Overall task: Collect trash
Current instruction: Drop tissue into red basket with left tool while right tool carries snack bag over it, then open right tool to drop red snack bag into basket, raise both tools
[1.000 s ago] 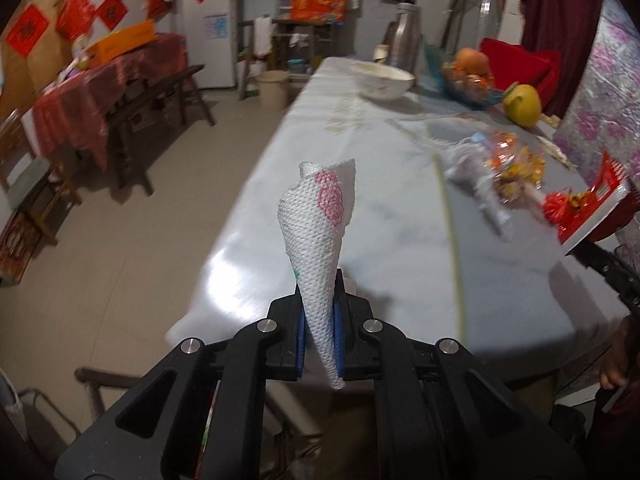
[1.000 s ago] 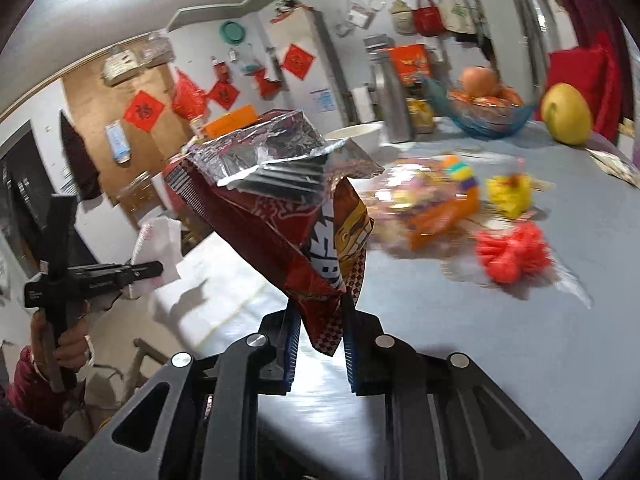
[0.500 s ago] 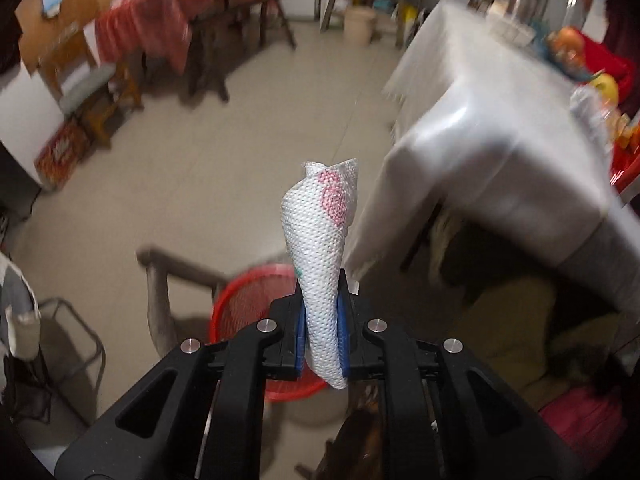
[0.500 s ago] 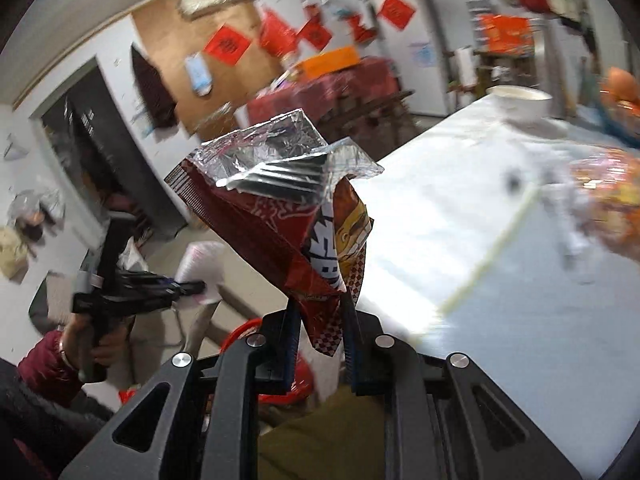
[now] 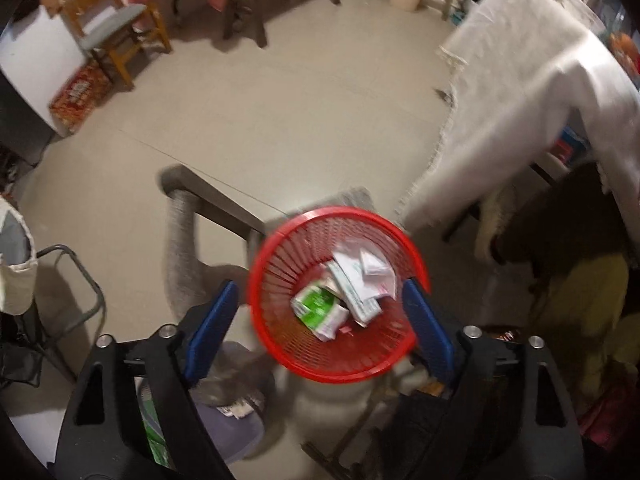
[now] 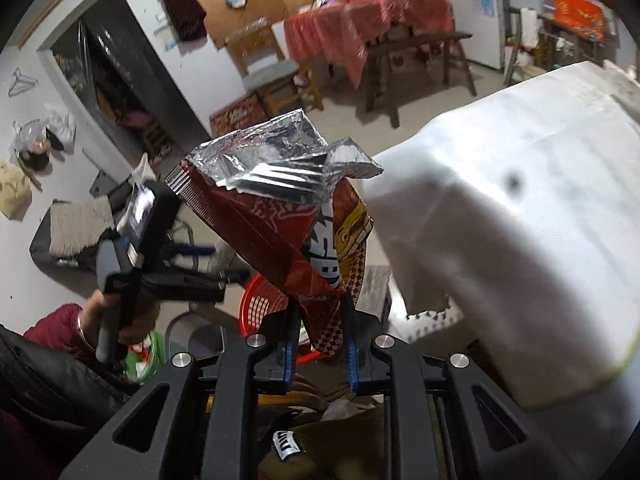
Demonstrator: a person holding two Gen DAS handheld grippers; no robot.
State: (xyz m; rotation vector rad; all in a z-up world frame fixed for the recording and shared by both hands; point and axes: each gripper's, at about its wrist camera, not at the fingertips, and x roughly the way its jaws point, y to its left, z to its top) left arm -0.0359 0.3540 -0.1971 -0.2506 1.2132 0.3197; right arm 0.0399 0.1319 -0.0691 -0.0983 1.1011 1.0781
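Crumpled red foil snack bag (image 6: 288, 216): pinched at its lower corner by right gripper (image 6: 318, 350), held just above round red mesh plastic wastebasket (image 5: 336, 292). Left gripper (image 5: 320, 320): jaws spread wide, empty, directly over the basket; white papers and a green carton (image 5: 316, 306) lie inside. Advice: centre bag over rim before letting go. Basket stands on beige tiled floor (image 5: 260, 120) beside white-clothed table (image 5: 520, 100).

The round red plastic mesh basket (image 5: 338, 294) is smeared by motion blur; in the right wrist view the crumpled red foil snack bag (image 6: 288, 216) hides most of it.
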